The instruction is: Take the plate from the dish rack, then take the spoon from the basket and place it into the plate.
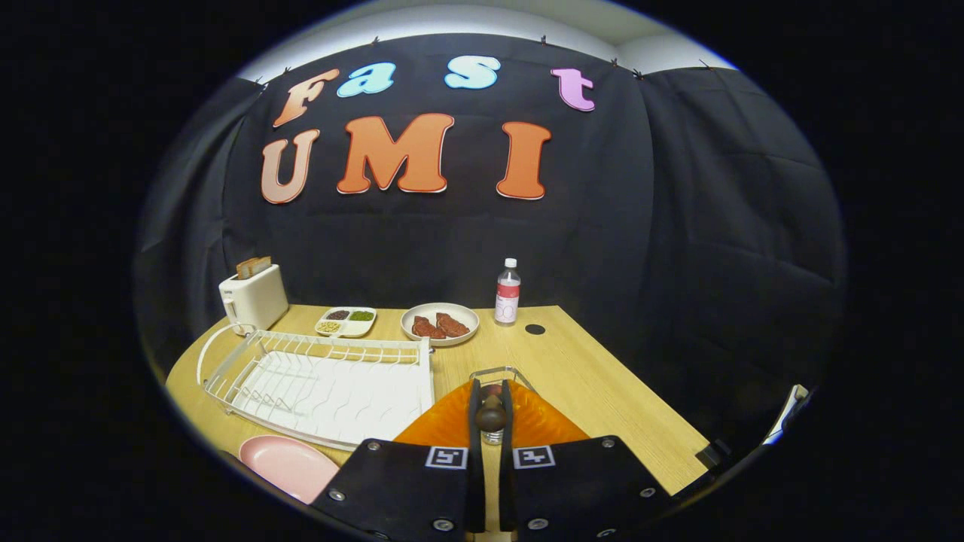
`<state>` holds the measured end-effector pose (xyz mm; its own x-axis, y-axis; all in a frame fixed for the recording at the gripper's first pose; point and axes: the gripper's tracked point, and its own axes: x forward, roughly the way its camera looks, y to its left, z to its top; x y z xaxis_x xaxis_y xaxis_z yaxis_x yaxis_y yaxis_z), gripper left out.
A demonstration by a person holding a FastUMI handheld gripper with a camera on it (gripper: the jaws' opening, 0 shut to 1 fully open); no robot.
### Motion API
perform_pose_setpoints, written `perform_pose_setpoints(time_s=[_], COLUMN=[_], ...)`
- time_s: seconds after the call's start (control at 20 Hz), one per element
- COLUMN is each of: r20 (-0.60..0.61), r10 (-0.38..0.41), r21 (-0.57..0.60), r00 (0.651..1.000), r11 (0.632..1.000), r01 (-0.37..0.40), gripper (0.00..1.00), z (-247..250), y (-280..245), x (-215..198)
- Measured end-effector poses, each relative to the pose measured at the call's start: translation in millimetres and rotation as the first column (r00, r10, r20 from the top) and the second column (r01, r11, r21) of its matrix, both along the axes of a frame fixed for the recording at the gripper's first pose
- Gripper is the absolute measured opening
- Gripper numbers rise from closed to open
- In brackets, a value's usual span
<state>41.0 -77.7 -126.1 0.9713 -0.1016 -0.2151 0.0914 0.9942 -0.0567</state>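
Observation:
My gripper (491, 393) is shut on the spoon (491, 418), whose dark rounded handle end stands up between the two fingers. Just beyond the fingertips the rim of a small wire basket (503, 372) peeks out on the wooden table; the spoon's lower part is hidden by the fingers. The pink plate (290, 463) lies flat on the table to the left of the gripper, in front of the white dish rack (324, 388). The rack holds nothing.
Along the back of the wooden table (602, 391) stand a white toaster (254, 299) with bread, a divided snack tray (346, 321), a bowl with meat (440, 324) and a water bottle (507, 293). The table's right edge runs diagonally close to the gripper.

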Motion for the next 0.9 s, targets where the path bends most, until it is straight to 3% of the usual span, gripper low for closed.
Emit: perform_pose_setpoints(time_s=[0.45, 0.9], r20=[-0.016, -0.078], r10=[0.050, 0.174], r21=[0.002, 0.060], r00=[0.999, 0.982], r11=[0.999, 0.984], r01=[-0.050, -0.170], gripper=[0.07, 0.08], z=[-10, -54], y=[82, 177], x=[-72, -102])
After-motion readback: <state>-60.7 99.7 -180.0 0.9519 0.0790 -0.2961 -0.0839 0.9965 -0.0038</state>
